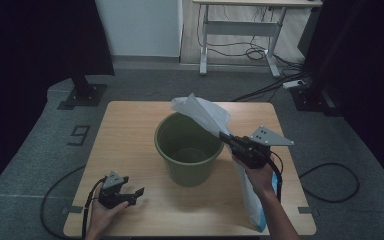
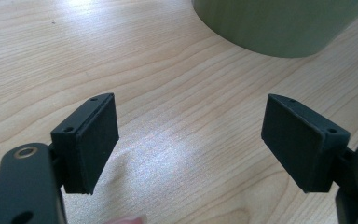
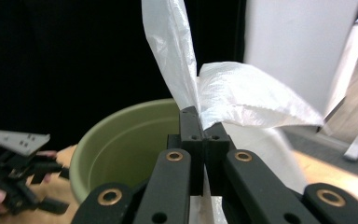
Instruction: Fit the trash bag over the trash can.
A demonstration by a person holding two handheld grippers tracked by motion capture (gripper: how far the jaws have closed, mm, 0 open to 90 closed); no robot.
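— Bag (image 1: 206, 116) status?
— I have the white plastic pinched tight in my right gripper's (image 1: 226, 137) jaws, draped over the green bucket's (image 1: 187, 156) rim. My left gripper (image 1: 136, 194) rests on the table (image 1: 130, 125), jaws wide open.

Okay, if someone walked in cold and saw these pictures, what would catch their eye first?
The white bag, pinched in the shut right gripper and billowing over the green bucket's far rim at the table's middle. Then the left gripper, open with nothing between its jaws, low over the near left corner.
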